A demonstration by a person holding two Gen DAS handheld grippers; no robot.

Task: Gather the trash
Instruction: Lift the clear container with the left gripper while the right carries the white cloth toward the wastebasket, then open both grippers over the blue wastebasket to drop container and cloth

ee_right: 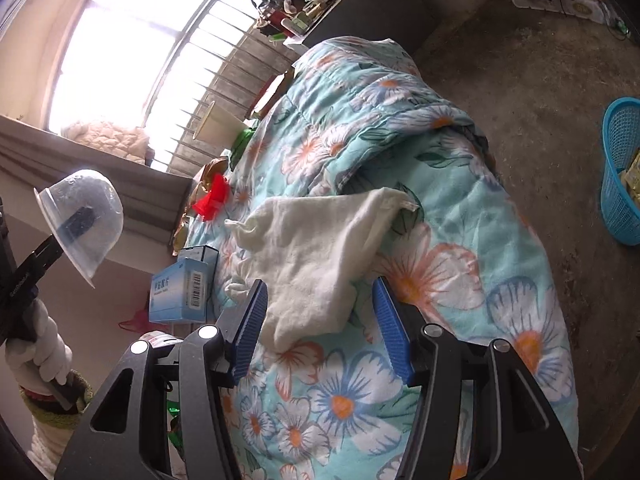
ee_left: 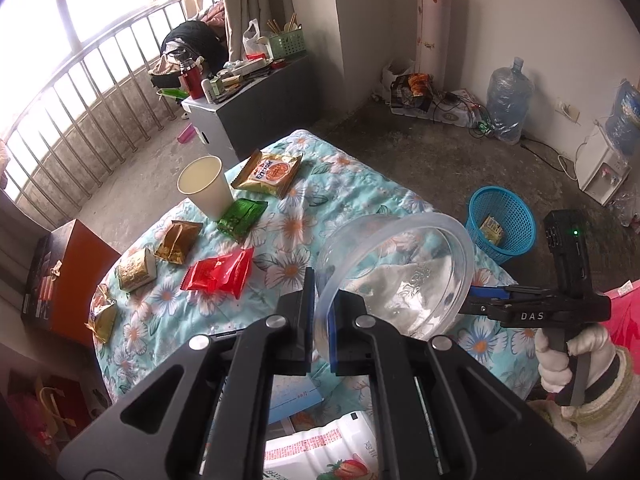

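My left gripper (ee_left: 320, 312) is shut on the rim of a clear plastic bowl (ee_left: 396, 276) and holds it tilted above the floral quilt (ee_left: 348, 184); the bowl also shows in the right wrist view (ee_right: 84, 220). My right gripper (ee_right: 320, 320) is open and empty, low over a white cloth (ee_right: 316, 248) on the quilt; it also shows in the left wrist view (ee_left: 484, 300). Several snack wrappers lie on the quilt: a red one (ee_left: 220, 276), a green one (ee_left: 242, 218), a tan one (ee_left: 270, 172), gold ones (ee_left: 178, 242). A paper cup (ee_left: 204, 186) stands among them.
A blue mesh basket (ee_left: 502, 224) stands on the concrete floor right of the quilt, with a wrapper inside. A blue box (ee_right: 180, 292) sits at the quilt's near edge. A grey cabinet (ee_left: 256, 100) with clutter stands behind. An orange box (ee_left: 76, 276) is at left.
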